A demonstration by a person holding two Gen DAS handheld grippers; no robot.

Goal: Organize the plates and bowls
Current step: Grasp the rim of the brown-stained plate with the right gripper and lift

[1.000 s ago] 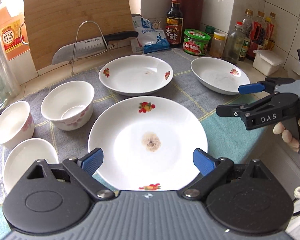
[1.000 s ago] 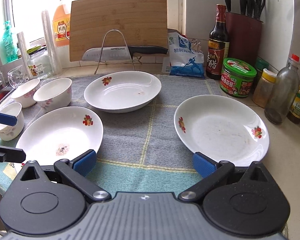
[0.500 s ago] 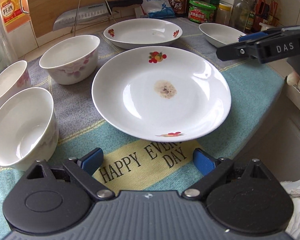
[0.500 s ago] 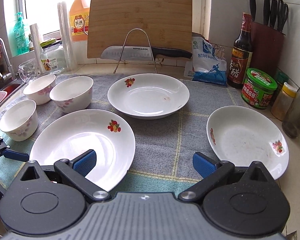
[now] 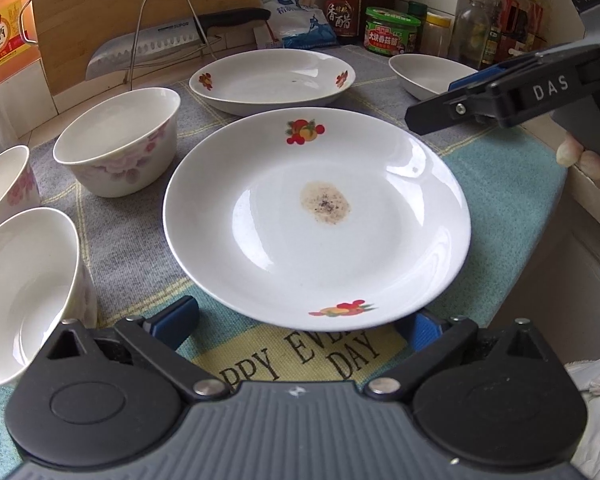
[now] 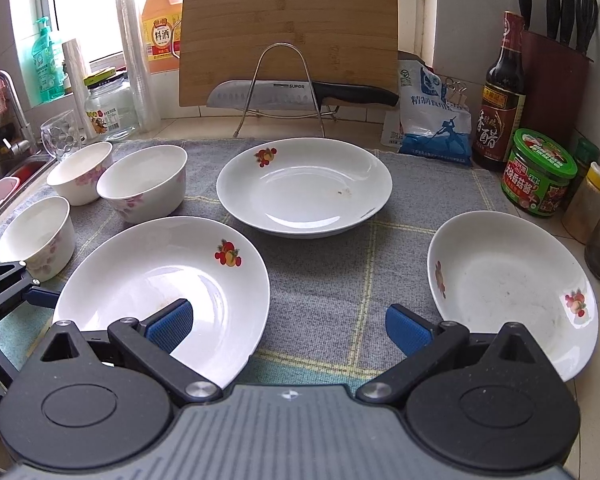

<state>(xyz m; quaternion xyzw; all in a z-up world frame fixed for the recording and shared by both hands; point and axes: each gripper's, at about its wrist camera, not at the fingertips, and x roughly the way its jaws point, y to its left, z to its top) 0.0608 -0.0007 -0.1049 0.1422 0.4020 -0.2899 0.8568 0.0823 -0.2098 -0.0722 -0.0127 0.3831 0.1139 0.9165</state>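
While my left gripper [image 5: 296,326] tilts steeply down, jaws just opened wide and empty, the white round fruit-print plate with a brown stain [image 5: 316,220] lies at its twelve o'clock; my right gripper [image 6: 288,324], spread wide and empty, hovers at three o'clock

Quick count of the counter: three white plates with fruit prints, one near [image 6: 160,280], one in the middle [image 6: 304,188], one on the right [image 6: 512,292]. Three white bowls with pink flowers: [image 6: 142,184], [image 6: 80,172], [image 6: 36,236]. Then one cutting board [image 6: 288,32], one knife [image 6: 300,94], one green-lidded jar [image 6: 540,178], one dark vinegar bottle [image 6: 504,92].
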